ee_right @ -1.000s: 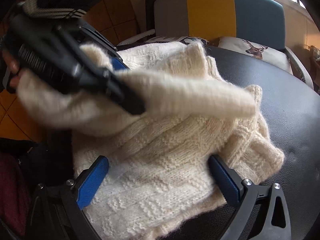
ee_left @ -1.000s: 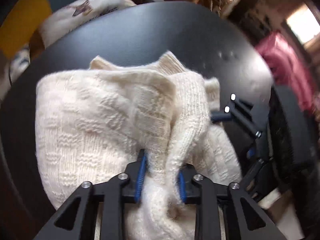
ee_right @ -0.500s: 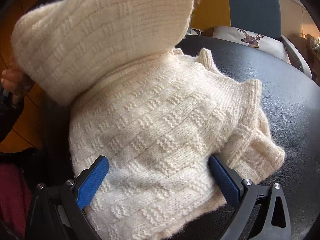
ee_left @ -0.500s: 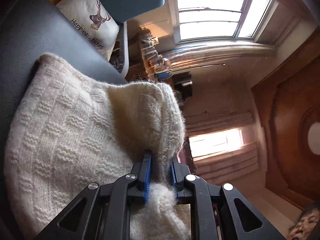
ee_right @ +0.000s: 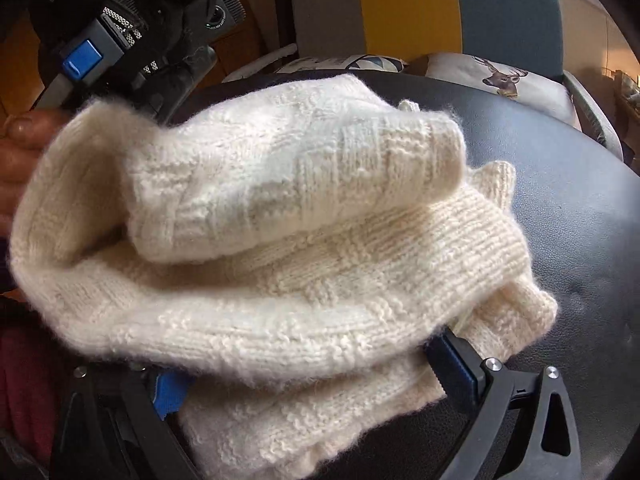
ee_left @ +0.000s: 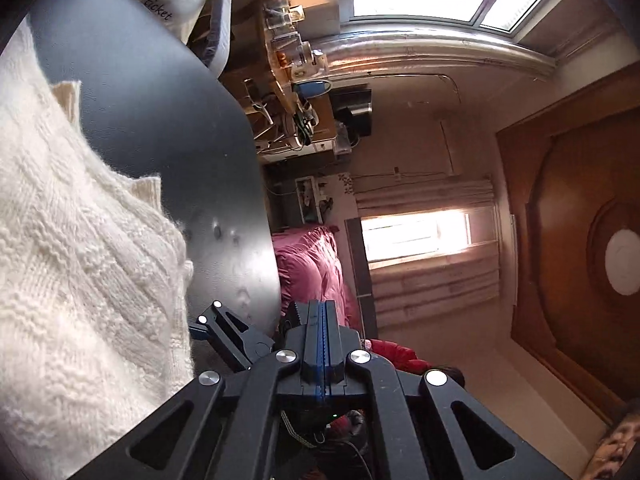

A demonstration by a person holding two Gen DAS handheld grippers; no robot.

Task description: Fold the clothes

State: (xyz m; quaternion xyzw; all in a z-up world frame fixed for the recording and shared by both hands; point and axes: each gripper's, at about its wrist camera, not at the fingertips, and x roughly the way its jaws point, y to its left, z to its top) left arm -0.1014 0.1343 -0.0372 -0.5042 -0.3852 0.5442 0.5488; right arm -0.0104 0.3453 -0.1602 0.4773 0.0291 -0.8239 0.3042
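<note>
A cream knitted sweater (ee_right: 304,248) lies bunched on the black round table (ee_right: 560,200), with one part folded over on top of the rest. My right gripper (ee_right: 312,376) stands open and wide, its blue pads (ee_right: 452,360) on either side of the sweater's near edge. In the left wrist view the sweater (ee_left: 80,280) fills the left side. My left gripper (ee_left: 320,320) is shut with its blue pads pressed together and nothing between them, off the sweater's right side. The left gripper's body (ee_right: 120,52) and a hand (ee_right: 24,152) show at the top left of the right wrist view.
A chair with a grey, yellow and teal back (ee_right: 420,4) and a deer cushion (ee_right: 500,80) stands behind the table. Magenta bedding (ee_left: 308,272) lies past the table edge (ee_left: 260,200). The right gripper's finger (ee_left: 224,332) shows near that edge.
The left gripper let go of the sweater's raised part and now is shut on nothing. That part came down and lies folded over the pile. The right gripper stayed open in place.
</note>
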